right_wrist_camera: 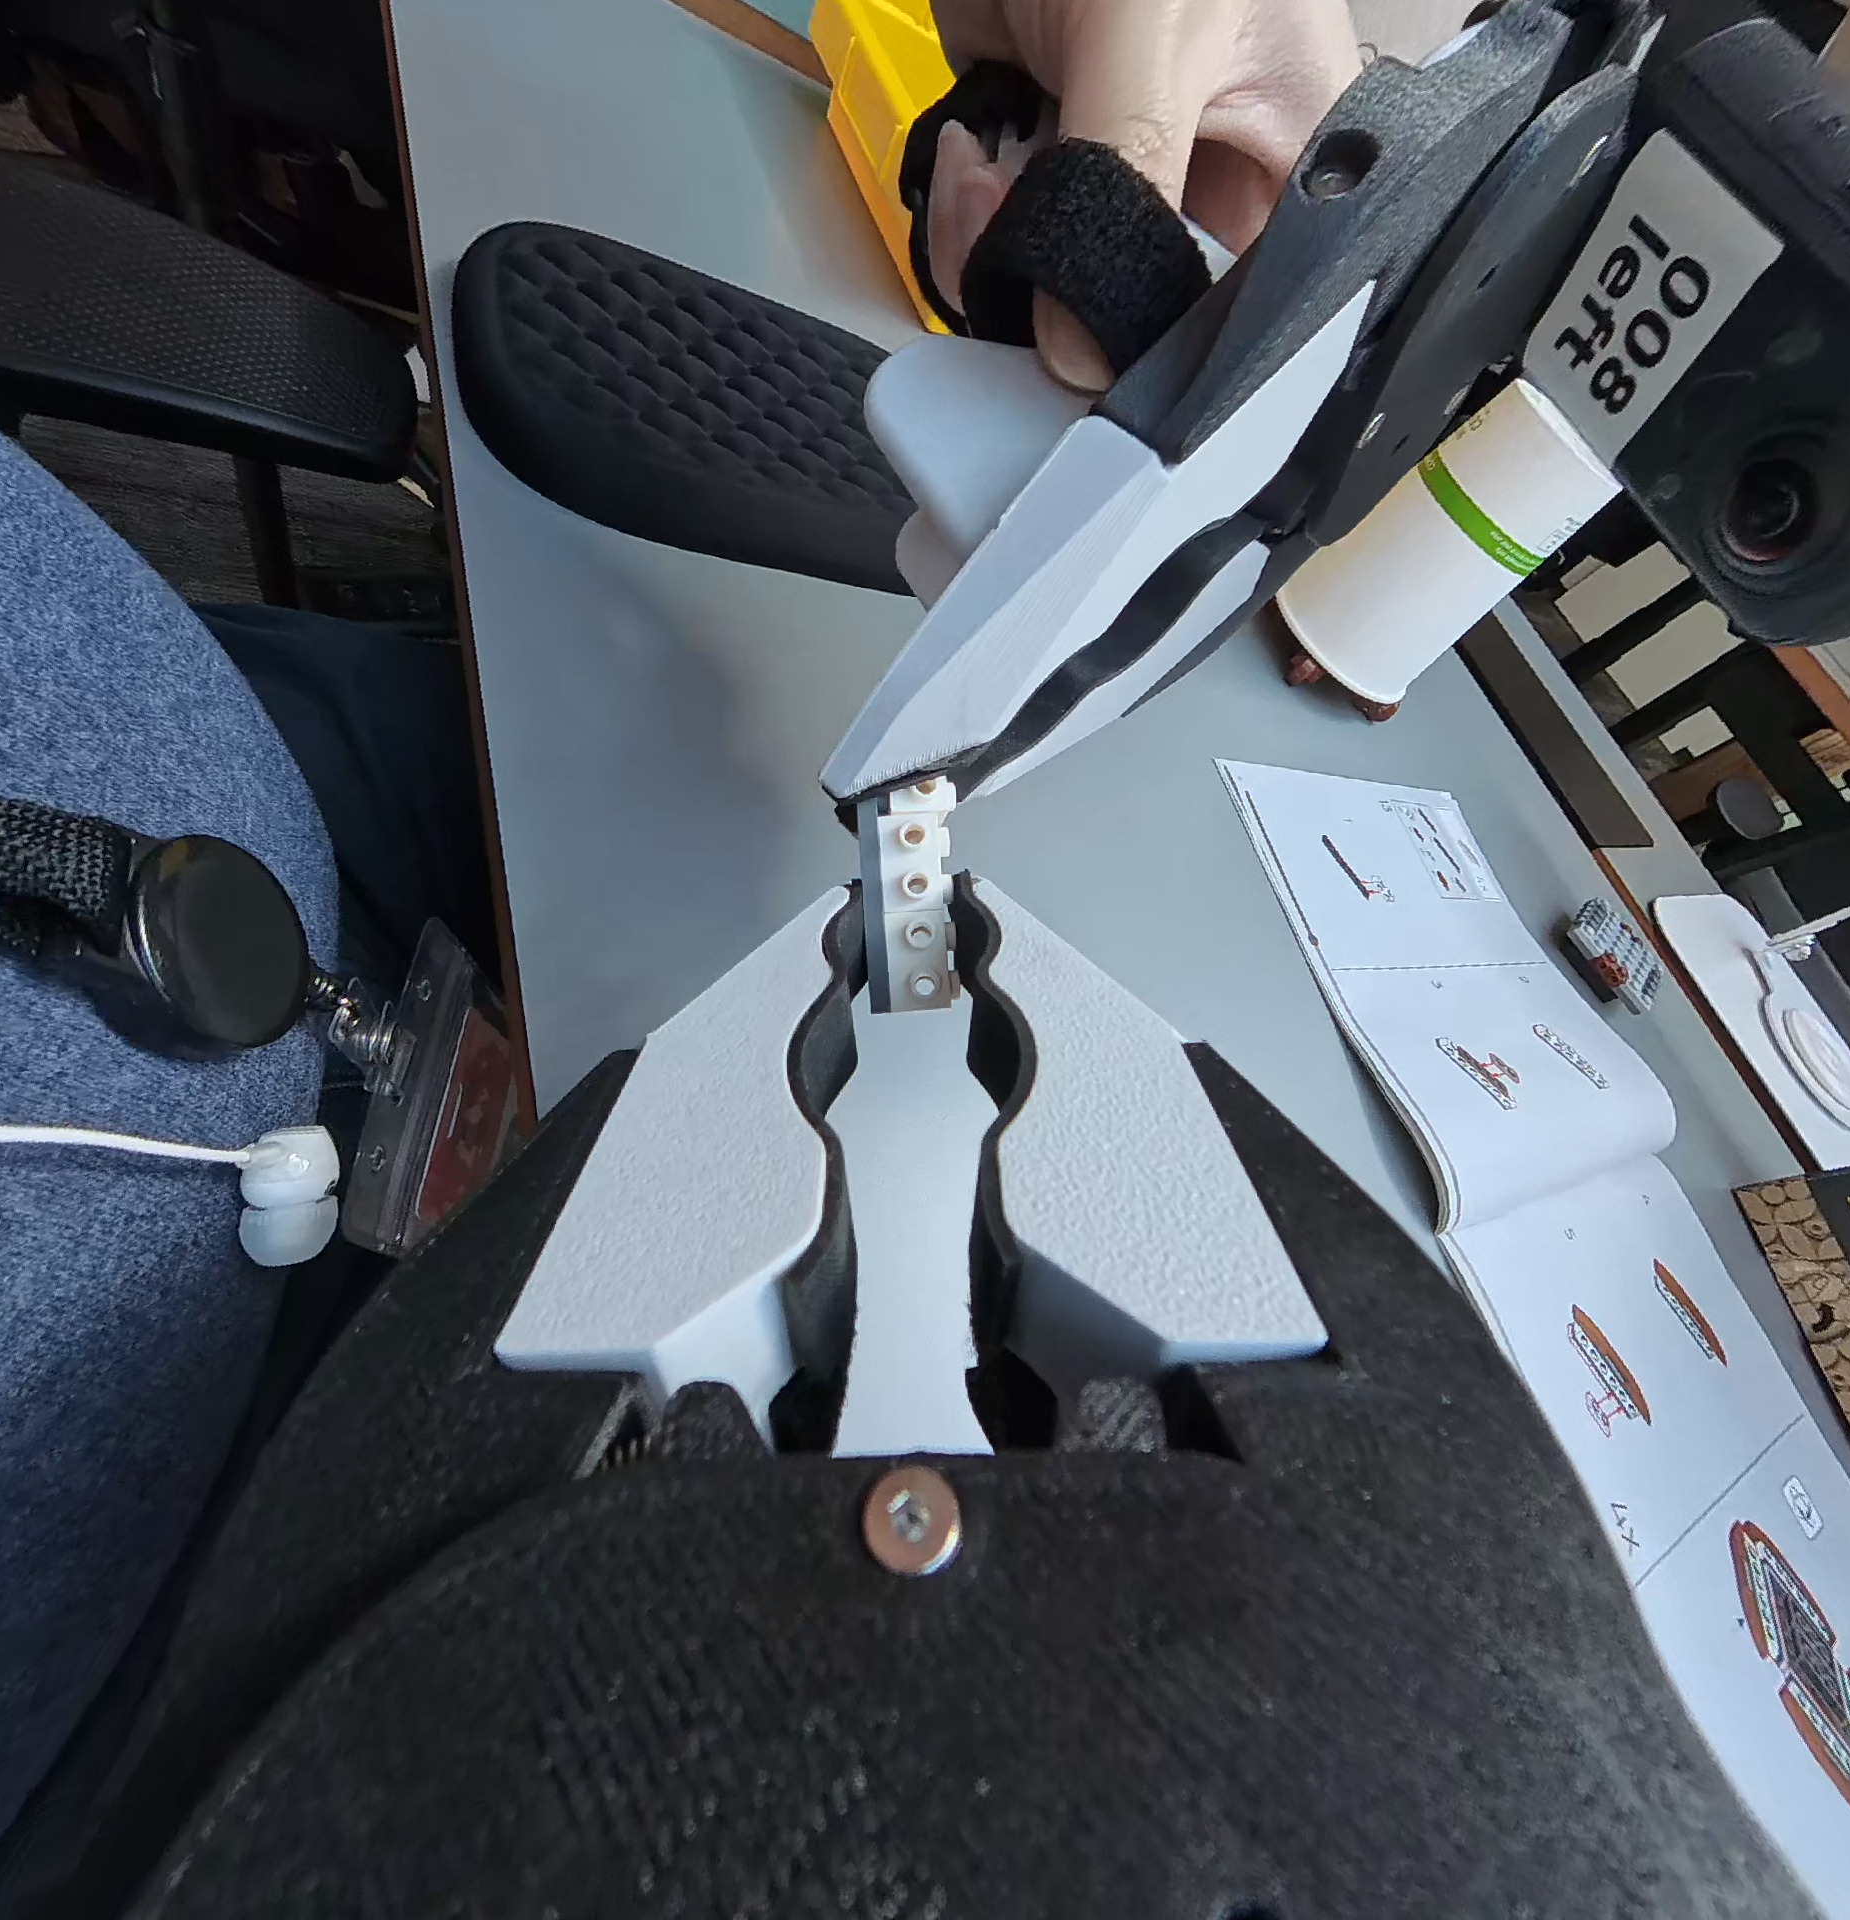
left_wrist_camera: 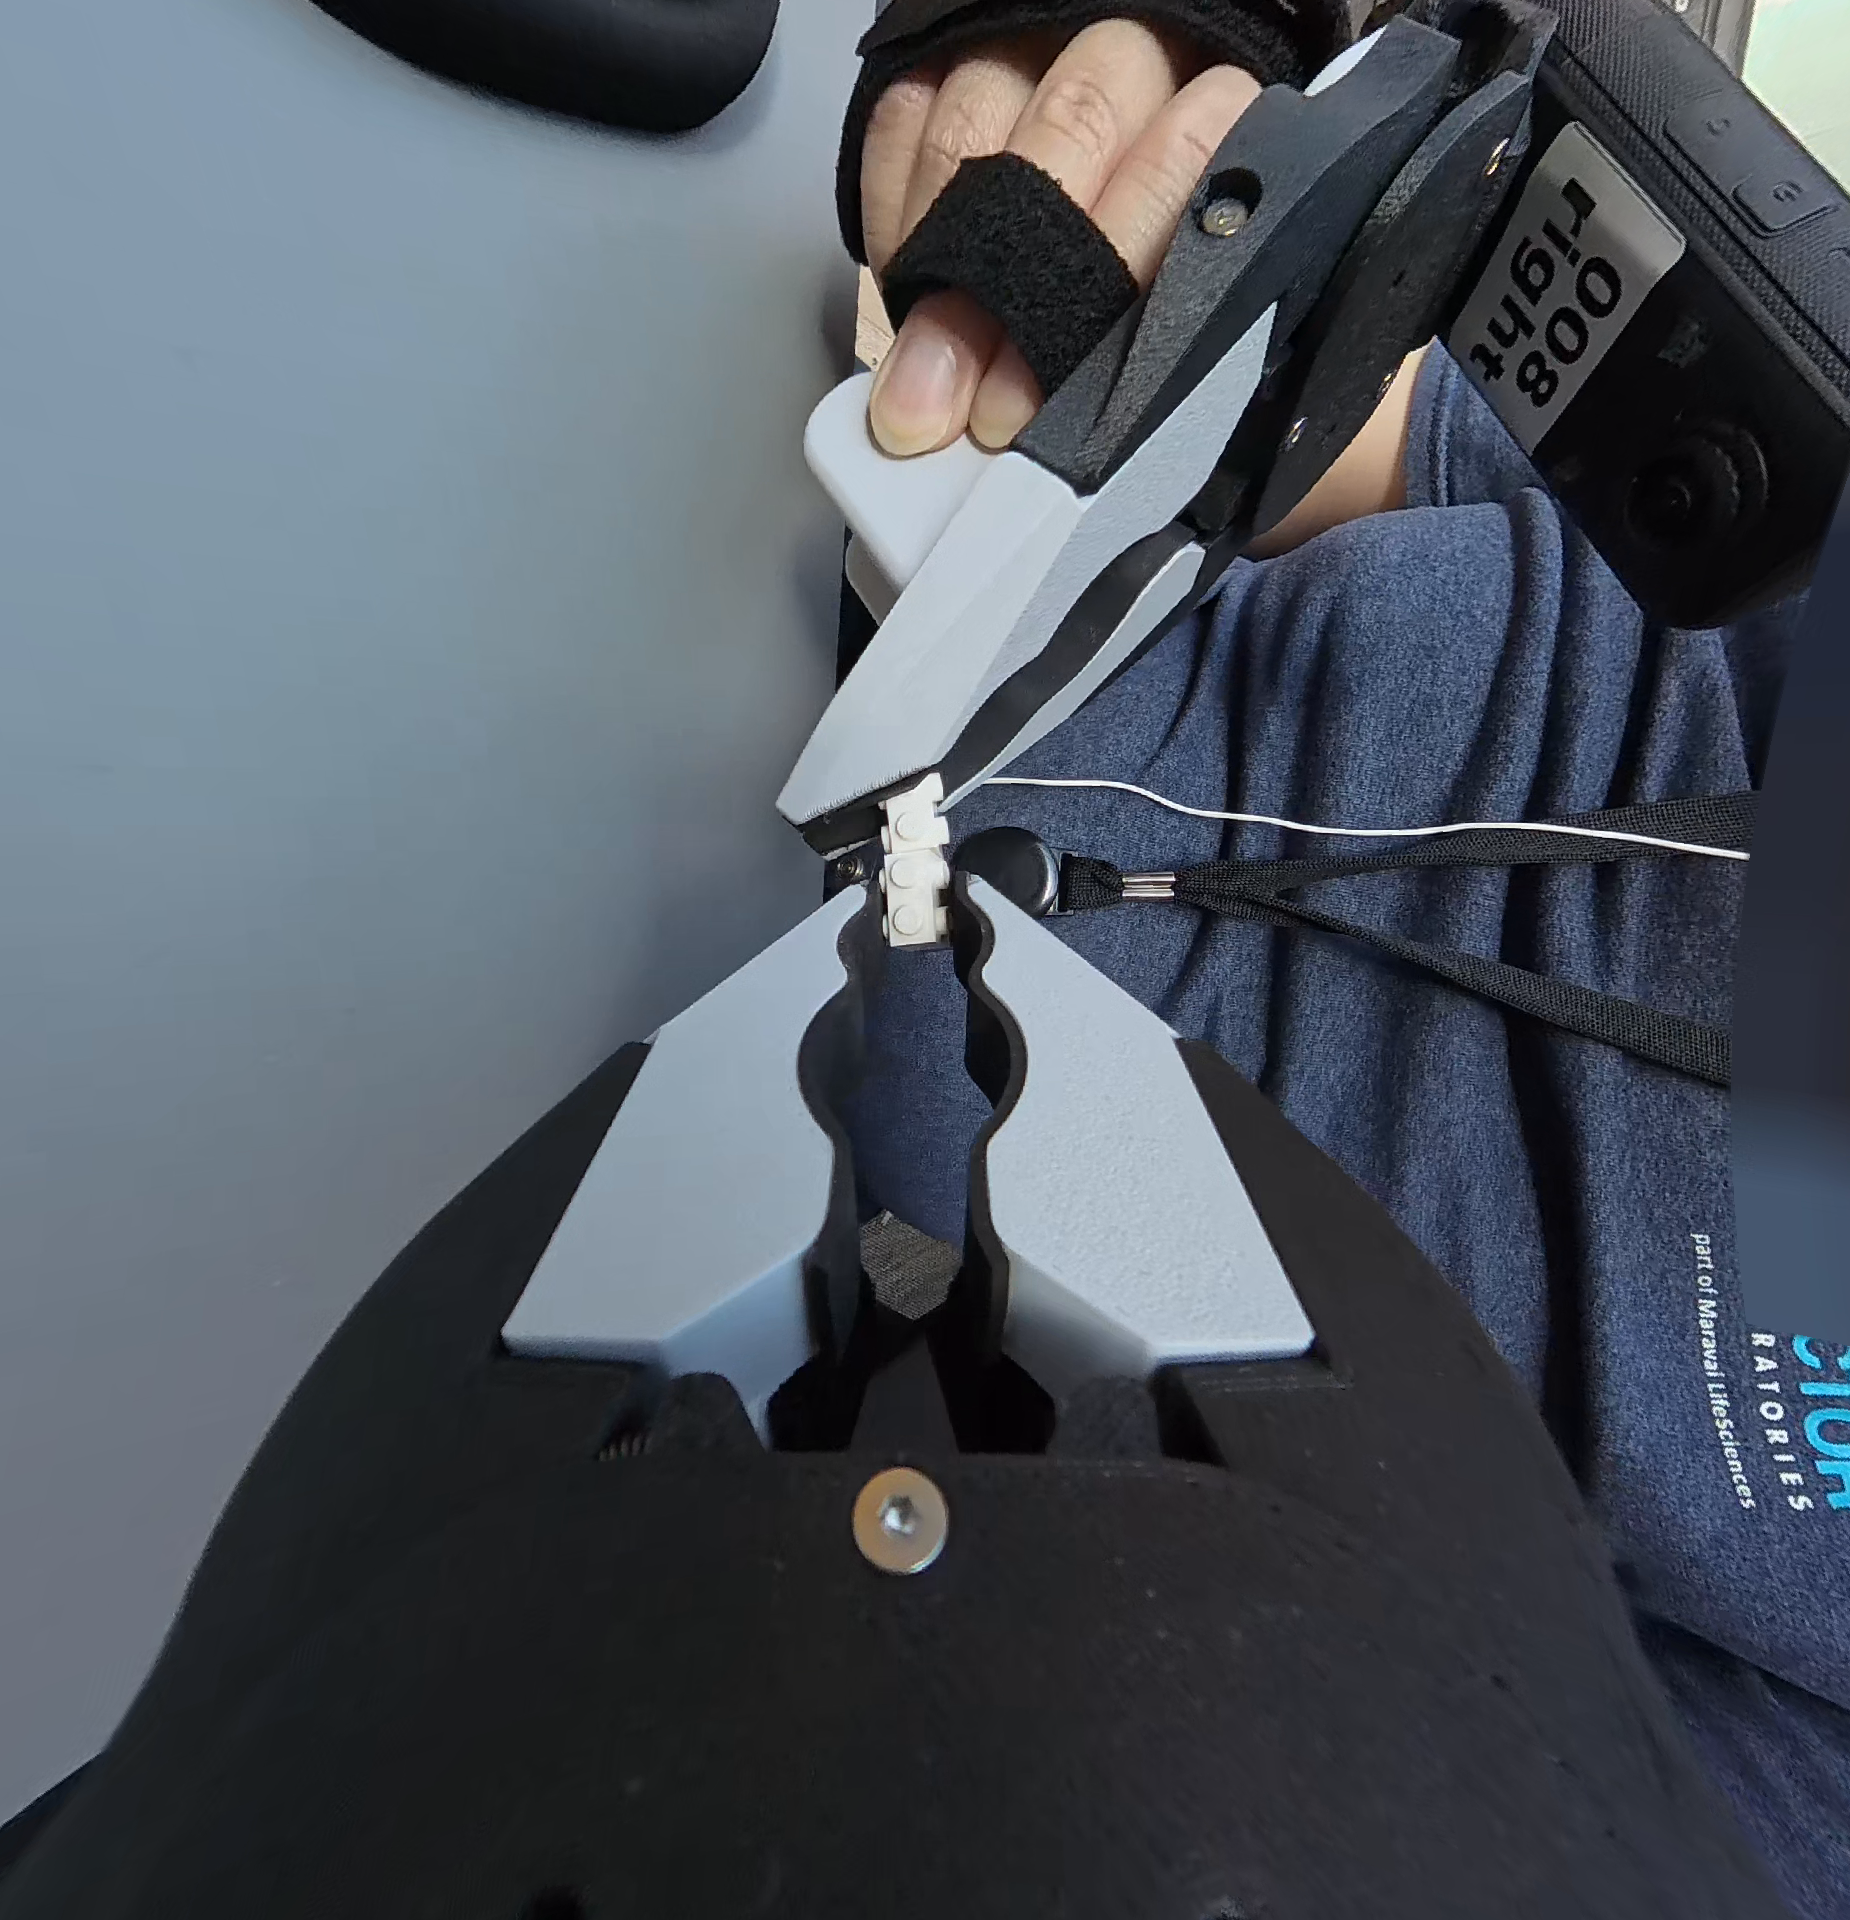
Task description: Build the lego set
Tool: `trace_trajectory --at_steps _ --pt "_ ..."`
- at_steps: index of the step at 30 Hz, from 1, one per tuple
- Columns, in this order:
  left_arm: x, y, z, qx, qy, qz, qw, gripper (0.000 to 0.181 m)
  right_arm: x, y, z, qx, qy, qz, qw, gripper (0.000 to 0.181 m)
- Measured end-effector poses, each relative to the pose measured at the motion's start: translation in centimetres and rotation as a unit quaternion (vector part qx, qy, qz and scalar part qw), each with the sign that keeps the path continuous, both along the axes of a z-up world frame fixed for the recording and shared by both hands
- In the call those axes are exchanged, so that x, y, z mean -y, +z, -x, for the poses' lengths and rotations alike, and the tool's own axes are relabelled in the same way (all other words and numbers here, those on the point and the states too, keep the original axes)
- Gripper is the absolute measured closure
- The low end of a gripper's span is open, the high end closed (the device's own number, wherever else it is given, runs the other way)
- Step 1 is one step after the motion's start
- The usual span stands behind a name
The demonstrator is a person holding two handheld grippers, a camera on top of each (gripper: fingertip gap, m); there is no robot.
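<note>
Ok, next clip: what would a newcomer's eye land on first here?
The small white-and-grey strip of lego bricks, pinched mid-air from both ends by the left gripper and the right gripper. Beyond it, on the grey table, lie an open white instruction booklet and a white paper cup with a green band.

Both ends of the white-and-grey brick strip (right_wrist_camera: 910,902) are hidden between gripper fingertips. The far paper cup (right_wrist_camera: 1440,551) is half covered by the left gripper (right_wrist_camera: 905,781), and the near instruction booklet (right_wrist_camera: 1503,1081) runs off the right edge.
</note>
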State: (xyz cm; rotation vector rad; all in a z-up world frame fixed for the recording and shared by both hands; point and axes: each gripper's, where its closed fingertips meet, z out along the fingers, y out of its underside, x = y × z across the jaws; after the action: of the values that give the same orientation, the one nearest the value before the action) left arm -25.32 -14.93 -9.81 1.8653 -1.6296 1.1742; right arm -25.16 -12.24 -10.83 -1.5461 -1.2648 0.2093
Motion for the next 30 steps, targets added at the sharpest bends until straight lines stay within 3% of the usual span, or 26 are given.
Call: trace_trajectory --at_steps 17,30 --pt "0.2 -2.0 0.5 -0.030 -0.048 -0.101 0.993 0.169 -0.1 -1.0 -0.2 0.022 -0.005 0.031 0.999 0.166" --pt "0.3 -1.7 0.3 -0.027 -0.035 -0.082 0.996 0.169 -0.2 -0.7 0.0 0.018 -0.005 0.018 1.000 0.162"
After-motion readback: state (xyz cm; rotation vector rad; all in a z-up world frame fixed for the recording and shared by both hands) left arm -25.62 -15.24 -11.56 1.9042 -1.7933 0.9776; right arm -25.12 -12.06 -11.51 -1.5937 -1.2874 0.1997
